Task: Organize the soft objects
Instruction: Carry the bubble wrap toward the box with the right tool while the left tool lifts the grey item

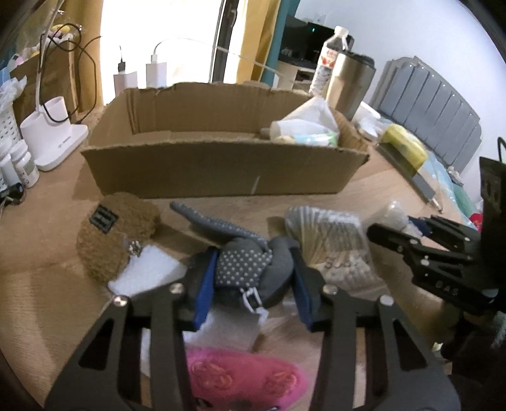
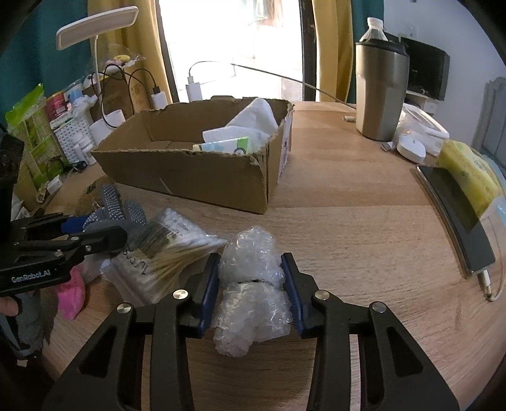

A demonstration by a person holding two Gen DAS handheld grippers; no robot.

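My left gripper (image 1: 253,253) is shut on a grey dotted glove (image 1: 243,265), its blue pads pressing both sides of the glove on the wooden table (image 2: 348,221). Around it lie a brown plush pouch (image 1: 114,240), a white cloth (image 1: 148,272), a pink fuzzy item (image 1: 246,376) and a bag of cotton swabs (image 1: 329,234). My right gripper (image 2: 250,256) is shut on a crumpled bubble-wrap bundle (image 2: 249,294) that rests on the table. Behind both stands an open cardboard box (image 2: 189,177) with tissue packs (image 2: 249,126) in its right end.
A steel tumbler (image 2: 379,91) and a water bottle (image 2: 374,28) stand at the back right. A phone on its cable (image 2: 455,215) and a yellow pack (image 2: 468,177) lie at the right edge. A desk lamp (image 2: 95,28), chargers, a white basket and pill bottles (image 1: 22,164) crowd the left.
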